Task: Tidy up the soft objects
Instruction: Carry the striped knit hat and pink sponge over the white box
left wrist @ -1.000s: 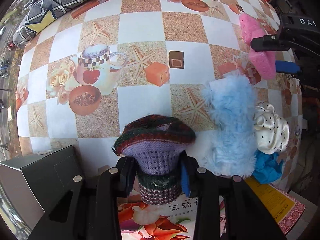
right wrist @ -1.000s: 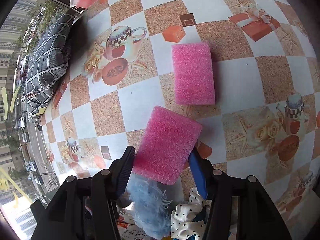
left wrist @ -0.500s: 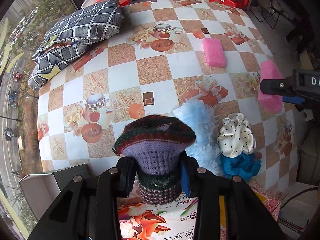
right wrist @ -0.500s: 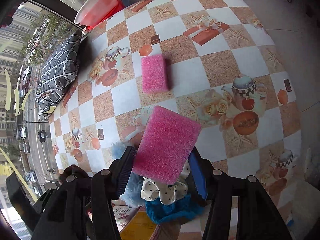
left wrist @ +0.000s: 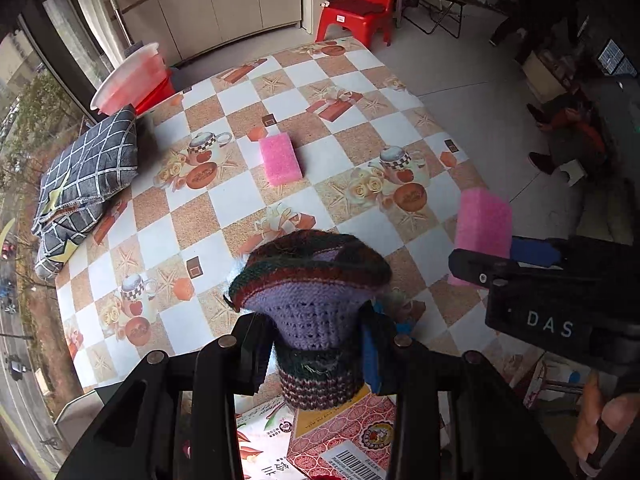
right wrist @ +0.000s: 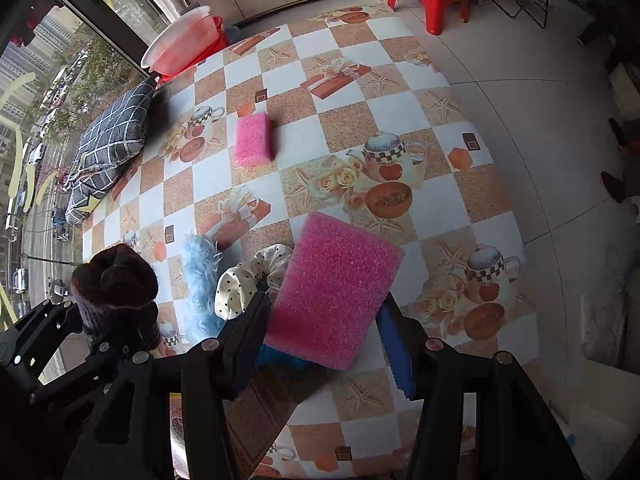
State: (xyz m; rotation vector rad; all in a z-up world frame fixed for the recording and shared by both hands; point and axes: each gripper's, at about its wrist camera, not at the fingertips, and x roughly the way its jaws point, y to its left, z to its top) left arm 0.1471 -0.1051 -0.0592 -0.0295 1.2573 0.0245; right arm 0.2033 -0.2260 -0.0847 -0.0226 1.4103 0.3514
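Note:
My left gripper is shut on a knitted hat with purple, red and green stripes, held high above the table; it also shows in the right wrist view. My right gripper is shut on a pink sponge, also seen in the left wrist view. A second pink sponge lies on the checkered tablecloth. A fluffy blue cloth, a white polka-dot scrunchie and a blue fabric piece lie near the table's front edge.
A grey plaid cushion lies at the table's left edge. A pink basin stands behind it. A red plastic stool stands on the floor beyond the table. Printed cardboard boxes sit below my left gripper.
Both grippers have risen and pulled back from the table, each still holding its object. The view has widened to show the floor, stool and cabinets.

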